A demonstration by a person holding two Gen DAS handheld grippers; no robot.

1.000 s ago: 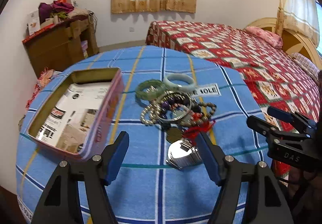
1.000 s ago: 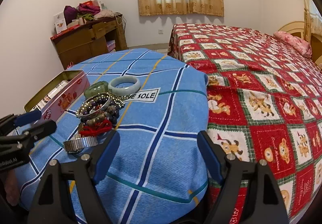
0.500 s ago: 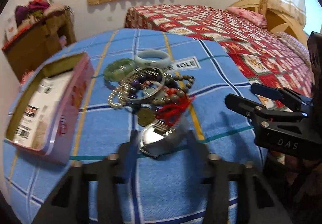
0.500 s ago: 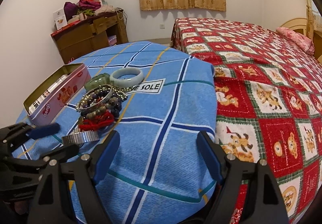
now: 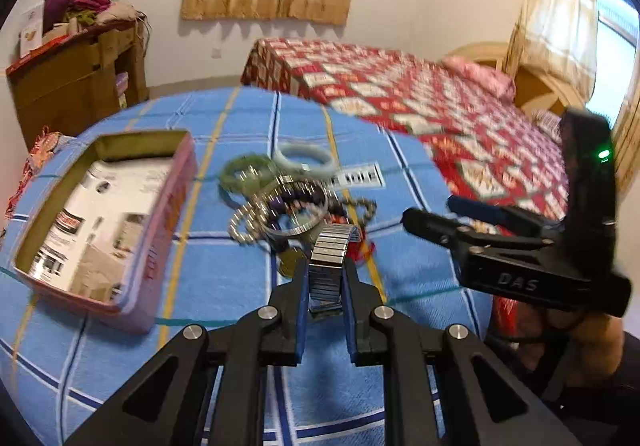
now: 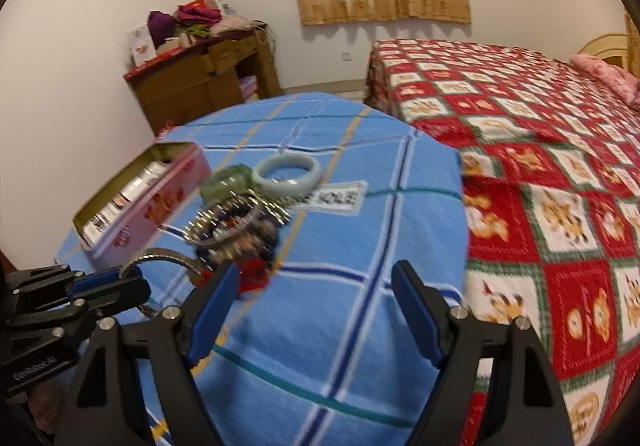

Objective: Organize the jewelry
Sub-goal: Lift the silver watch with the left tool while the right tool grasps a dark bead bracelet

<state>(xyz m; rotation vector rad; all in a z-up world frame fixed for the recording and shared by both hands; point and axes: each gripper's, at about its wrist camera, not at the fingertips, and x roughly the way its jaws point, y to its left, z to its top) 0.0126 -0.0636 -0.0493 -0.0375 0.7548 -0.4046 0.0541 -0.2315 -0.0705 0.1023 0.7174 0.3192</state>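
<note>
My left gripper point(image 5: 325, 270) has a silver metal watch point(image 5: 330, 246) upright between its blue pads, which press its band while the jaws are still closing. In the right wrist view the watch band point(image 6: 160, 256) arcs up from the left gripper point(image 6: 108, 286). Just beyond lies a pile of beaded bracelets point(image 5: 280, 205), a green bangle point(image 5: 244, 173) and a pale bangle point(image 5: 304, 157). An open pink tin point(image 5: 168, 230) sits to the left. My right gripper point(image 6: 316, 278) hovers at the right, its jaws wide and closing slightly, with nothing between them.
A blue checked cloth point(image 5: 224, 278) covers the round table. A bed with a red patterned quilt point(image 6: 540, 125) stands close on the right. A wooden cabinet point(image 6: 200, 81) piled with clothes stands against the far wall.
My left gripper's jaws went from wide open to closed on the watch, which now stands up off the cloth. The right gripper has hardly moved.
</note>
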